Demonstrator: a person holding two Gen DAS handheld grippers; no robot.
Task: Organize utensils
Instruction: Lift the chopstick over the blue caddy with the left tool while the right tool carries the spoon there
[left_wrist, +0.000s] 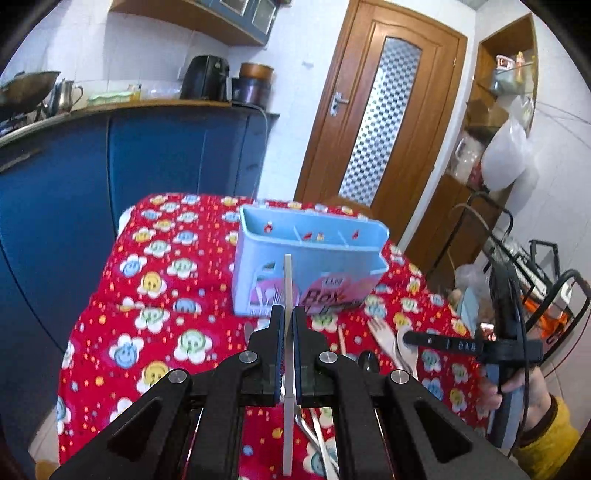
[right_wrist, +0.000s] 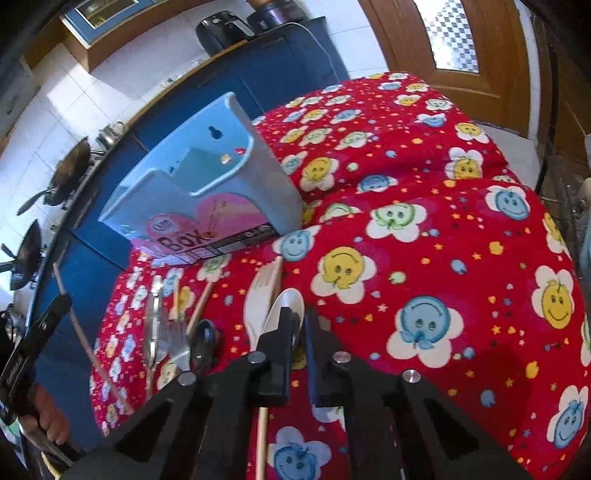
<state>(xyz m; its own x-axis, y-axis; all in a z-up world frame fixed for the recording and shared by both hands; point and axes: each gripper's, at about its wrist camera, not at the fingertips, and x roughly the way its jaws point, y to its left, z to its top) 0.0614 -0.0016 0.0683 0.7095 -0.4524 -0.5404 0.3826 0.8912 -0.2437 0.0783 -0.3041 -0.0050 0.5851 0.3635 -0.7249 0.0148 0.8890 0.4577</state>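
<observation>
While the left hand-held gripper (left_wrist: 289, 325) pinches a thin, light, stiff chopstick (left_wrist: 287, 280) mid-shaft, the right hand-held gripper (right_wrist: 300, 325) is clamped around a slippery spoon (right_wrist: 284, 310).

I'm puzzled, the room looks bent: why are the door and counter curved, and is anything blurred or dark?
Left wrist view: the fisheye lens bows the door and counter, the corners go black, the pale stick in the left gripper is sharp. Right wrist view: same bulge, scene tilted, the metal forks look smeared, the tablecloth is brightly lit.
</observation>
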